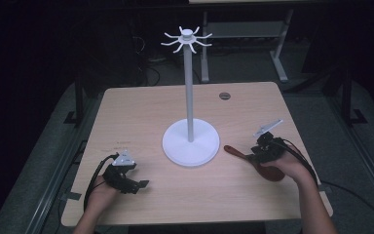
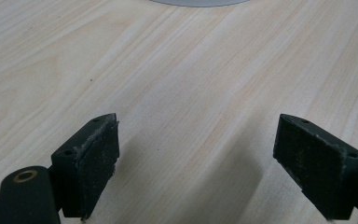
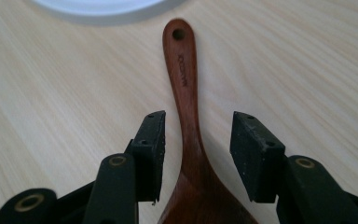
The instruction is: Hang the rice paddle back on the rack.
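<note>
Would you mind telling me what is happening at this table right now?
A person holds tongs in each hand at a wooden table. The right tongs are open astride the handle of a wooden spoon that lies flat on the table, pads clear of it. The spoon's holed end points toward the base of a white hook stand. The left tongs are open over bare wood, holding nothing.

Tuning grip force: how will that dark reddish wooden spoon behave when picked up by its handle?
The dark reddish wooden spoon looks solid, so probably stiff. Its handle appears smooth and tapered, so it might slip. The broad bowl end likely outweighs the handle, so it may droop from a grip near the hole.
</note>
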The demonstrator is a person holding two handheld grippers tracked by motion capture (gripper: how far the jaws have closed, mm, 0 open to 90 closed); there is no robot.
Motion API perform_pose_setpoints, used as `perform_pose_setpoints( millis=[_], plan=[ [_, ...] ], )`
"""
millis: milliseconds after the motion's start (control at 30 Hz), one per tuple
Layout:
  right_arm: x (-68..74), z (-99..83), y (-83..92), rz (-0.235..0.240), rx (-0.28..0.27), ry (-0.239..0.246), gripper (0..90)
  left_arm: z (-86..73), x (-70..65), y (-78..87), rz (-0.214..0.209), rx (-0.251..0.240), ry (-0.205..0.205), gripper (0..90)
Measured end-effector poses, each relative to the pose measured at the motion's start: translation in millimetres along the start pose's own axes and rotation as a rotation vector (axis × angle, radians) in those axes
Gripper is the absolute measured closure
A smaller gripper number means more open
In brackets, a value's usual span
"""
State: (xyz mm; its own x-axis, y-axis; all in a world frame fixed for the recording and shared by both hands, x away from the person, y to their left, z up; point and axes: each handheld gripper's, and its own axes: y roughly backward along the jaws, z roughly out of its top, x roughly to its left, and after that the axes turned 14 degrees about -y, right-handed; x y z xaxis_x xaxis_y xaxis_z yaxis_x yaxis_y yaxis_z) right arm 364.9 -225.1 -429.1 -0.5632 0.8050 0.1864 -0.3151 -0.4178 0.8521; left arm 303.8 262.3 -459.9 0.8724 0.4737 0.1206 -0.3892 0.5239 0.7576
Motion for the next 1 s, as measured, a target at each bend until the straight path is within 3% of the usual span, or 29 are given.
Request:
perform_pose_setpoints(
  millis=[100,233,500,633,833,1000],
  plan=[
    [3.5,1.7,1.0,-0.019,0.036,0.03,55.5,0.1,0.1,-0.6,-0.007,0.007,-0.001,13.9],
    [6.6,3.6,-0.7,0.0,0.068,0.06,57.7,0.1,0.2,-0.8,-0.007,0.009,-0.001,13.9],
    [6.2,12.4,-12.5,-0.015,0.106,0.075,65.1,0.8,-0.2,-1.0,-0.008,0.012,0.001,13.9],
    [6.9,20.7,-19.1,-0.069,0.171,0.11,66.6,0.1,0.1,-1.3,-0.002,0.011,0.002,13.9],
    [7.3,25.6,-26.6,-0.059,0.23,0.12,68.3,0.2,0.5,-1.7,-0.004,0.014,0.0,13.9],
    [8.2,27.6,-27.6,-0.055,0.241,0.127,70.4,0.4,-0.2,-1.8,-0.004,0.011,0.004,13.9]
  ],
)
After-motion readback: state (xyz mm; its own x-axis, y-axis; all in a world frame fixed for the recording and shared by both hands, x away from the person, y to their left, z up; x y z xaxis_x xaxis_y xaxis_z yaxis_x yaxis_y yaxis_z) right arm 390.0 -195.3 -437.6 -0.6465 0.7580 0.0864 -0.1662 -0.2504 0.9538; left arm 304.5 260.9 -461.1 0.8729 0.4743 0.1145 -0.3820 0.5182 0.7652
